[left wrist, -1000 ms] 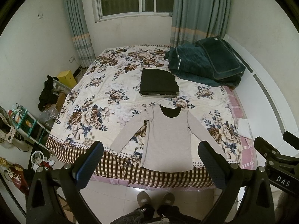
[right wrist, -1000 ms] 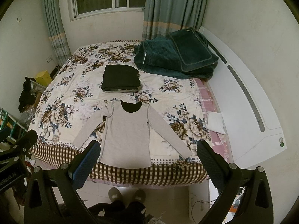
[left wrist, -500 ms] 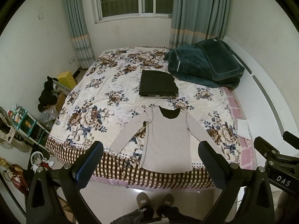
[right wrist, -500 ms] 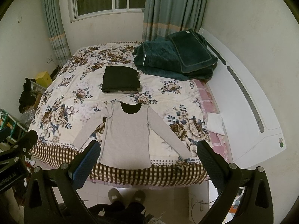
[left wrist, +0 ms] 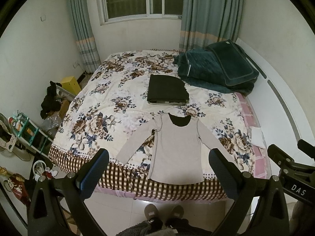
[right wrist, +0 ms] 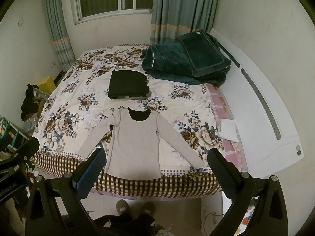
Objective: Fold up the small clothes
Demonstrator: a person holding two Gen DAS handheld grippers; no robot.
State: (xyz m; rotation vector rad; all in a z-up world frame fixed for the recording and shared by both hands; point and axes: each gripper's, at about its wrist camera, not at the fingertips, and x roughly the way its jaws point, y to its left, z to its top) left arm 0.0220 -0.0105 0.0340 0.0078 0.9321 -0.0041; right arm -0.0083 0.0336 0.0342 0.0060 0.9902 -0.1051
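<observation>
A grey long-sleeved top [left wrist: 177, 147] lies flat, sleeves spread, at the near edge of the flowered bed [left wrist: 110, 102]; it also shows in the right wrist view [right wrist: 135, 143]. A folded black garment [left wrist: 167, 90] lies behind it, also in the right wrist view [right wrist: 128, 86]. My left gripper [left wrist: 158, 157] is open and empty, held high above the floor in front of the bed. My right gripper [right wrist: 155, 157] is open and empty, beside the left one. Both are well apart from the top.
A dark green quilt [left wrist: 216, 70] is piled at the bed's far right. A white cloth [right wrist: 228, 129] lies on the pink sheet by the white headboard [right wrist: 265, 118]. Shelves and clutter [left wrist: 23, 129] stand left of the bed. The person's slippers [left wrist: 163, 214] are on the tiled floor.
Both grippers have drifted slightly back from the bed, so the top sits a little higher in view. Nothing on the bed moved.
</observation>
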